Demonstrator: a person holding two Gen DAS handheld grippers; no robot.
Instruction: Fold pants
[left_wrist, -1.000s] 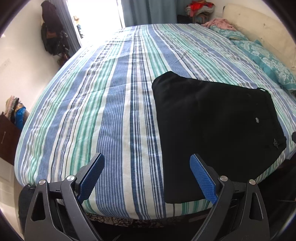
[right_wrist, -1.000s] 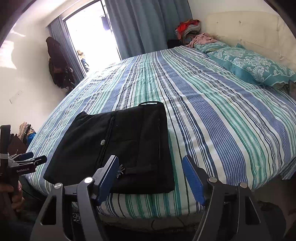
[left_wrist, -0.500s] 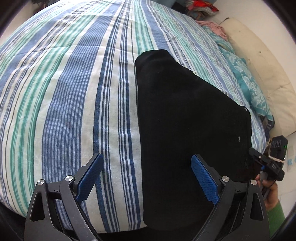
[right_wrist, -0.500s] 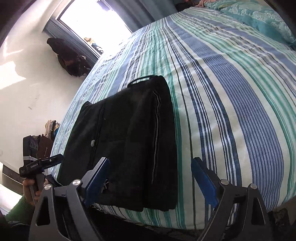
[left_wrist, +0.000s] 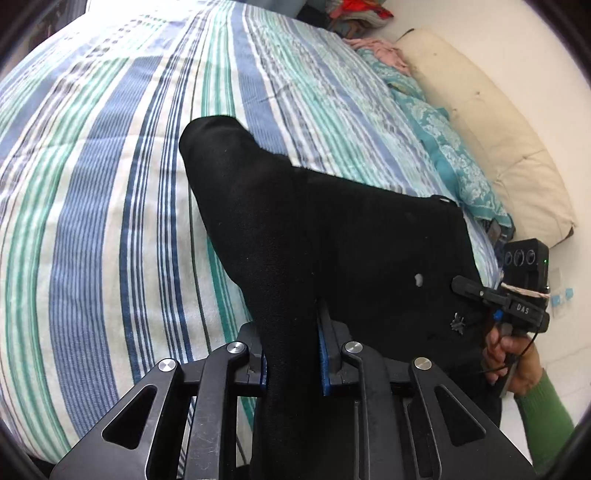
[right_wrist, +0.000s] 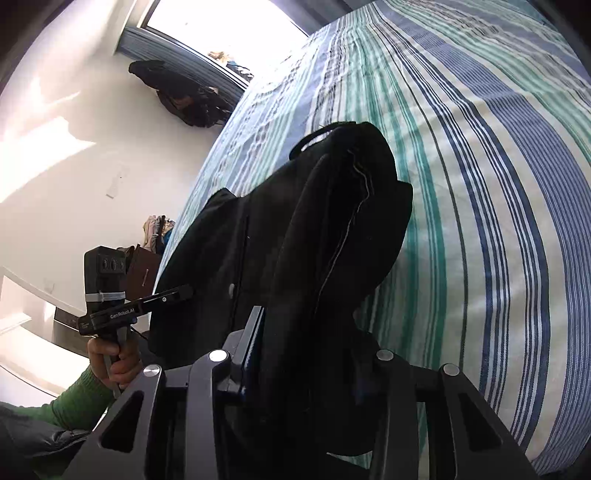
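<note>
Pants (left_wrist: 332, 236) near bed edge, left gripper (left_wrist: 291, 354) and right gripper (right_wrist: 306, 365) closing on them.

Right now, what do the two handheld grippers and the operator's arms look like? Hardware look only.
Both are black pistol-grip units. The left gripper has cut-out linkage arms, silver pivot bolts and blue textured pads. The right gripper is built the same; in the left view it carries a black camera box with a green LED, string wrapping, a "DAS" label and a thin cable. The left one reads "GenRobot.AI". Both sleeves are green ribbed knit.
</note>
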